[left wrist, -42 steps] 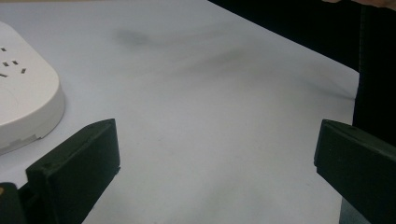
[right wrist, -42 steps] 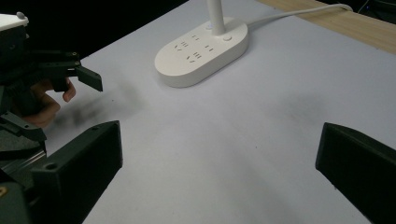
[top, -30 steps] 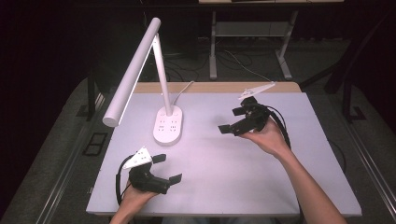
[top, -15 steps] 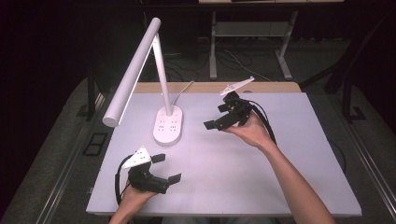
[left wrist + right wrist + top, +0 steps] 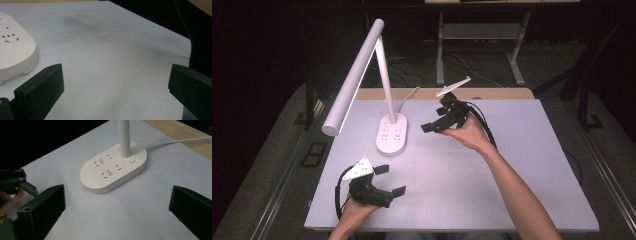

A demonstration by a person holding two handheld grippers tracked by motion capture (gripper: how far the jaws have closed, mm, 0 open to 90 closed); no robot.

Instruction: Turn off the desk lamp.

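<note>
Left of the desk lamp (image 5: pixel 384 107), nearer the person, the left gripper (image 5: pixel 384 180) is held low over the white table (image 5: pixel 512 190), jaws apart and empty. The lamp stands toward the table's far left — likely rigid, base-heavy, best taken by its upright stem. Right of it, the right gripper (image 5: pixel 437 120) is raised, jaws spread. Base sockets and a button are shown by the right gripper view — the long tilted head by the high view.

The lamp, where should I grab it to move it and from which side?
Best bet is the upright stem just above the base, approached by the right gripper from its side. The stem is slim enough to fit between open jaws; the base looks too wide and flat.
</note>
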